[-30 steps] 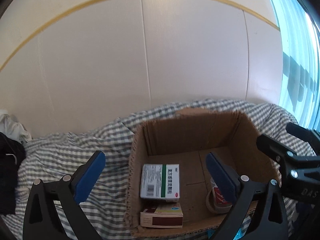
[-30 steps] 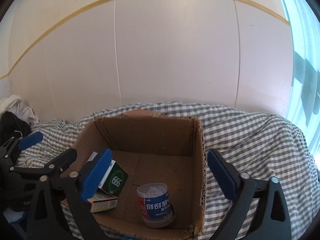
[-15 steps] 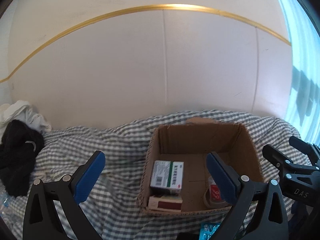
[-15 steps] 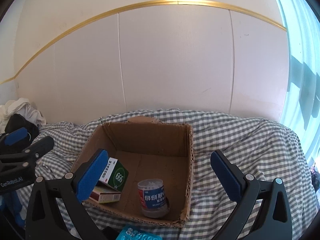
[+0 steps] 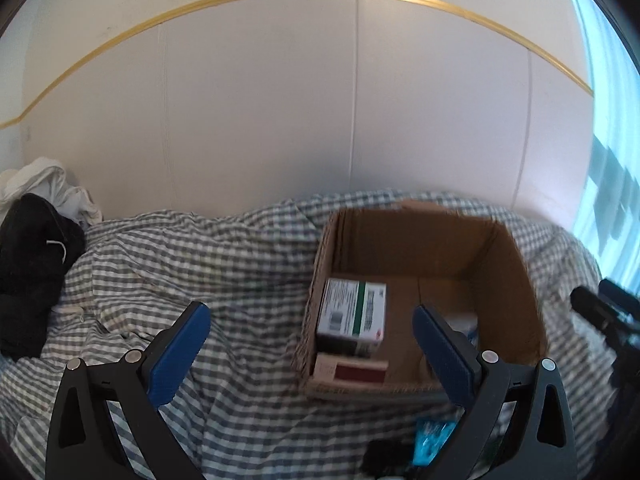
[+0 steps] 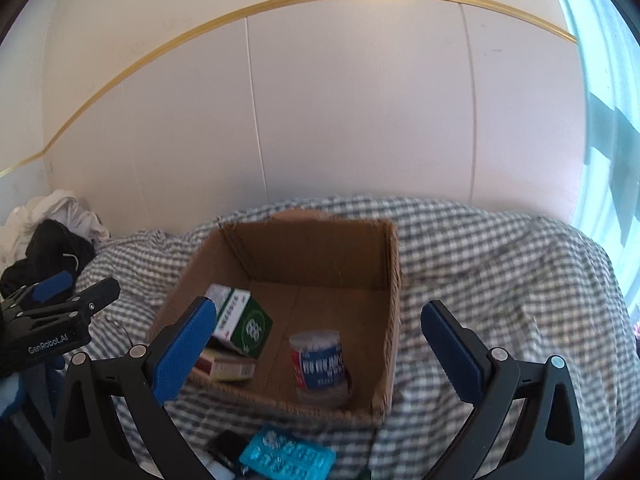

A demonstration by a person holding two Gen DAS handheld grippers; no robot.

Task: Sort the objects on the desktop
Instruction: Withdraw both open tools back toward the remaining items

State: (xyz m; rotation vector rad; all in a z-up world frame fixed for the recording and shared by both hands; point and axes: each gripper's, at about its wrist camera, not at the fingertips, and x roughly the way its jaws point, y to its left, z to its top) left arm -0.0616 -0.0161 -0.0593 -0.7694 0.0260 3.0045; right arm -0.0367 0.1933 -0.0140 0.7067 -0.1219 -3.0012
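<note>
An open cardboard box (image 6: 376, 248) (image 5: 516, 264) sits on the checked cloth. Inside lie a green-and-white medicine box (image 6: 240, 320) (image 5: 352, 316) on top of a red-and-white box (image 6: 224, 366) (image 5: 352, 372), and a round tub with a blue-and-red label (image 6: 320, 360). My left gripper (image 5: 308, 352) is open and empty, held in front of the box. My right gripper (image 6: 316, 348) is open and empty, also in front of the box. A turquoise blister pack (image 6: 286, 456) (image 5: 432, 440) and a small black object (image 6: 228, 444) lie on the cloth below the grippers.
The checked cloth (image 5: 200, 264) is wrinkled and covers the whole surface. Black and white clothes (image 5: 36, 240) are piled at the far left. A white panelled wall (image 6: 360, 120) stands behind, with a bright window (image 6: 608, 140) at the right.
Both grippers have pulled back from the box, which now looks smaller and farther away. The turquoise blister pack and black object have come into view at the bottom.
</note>
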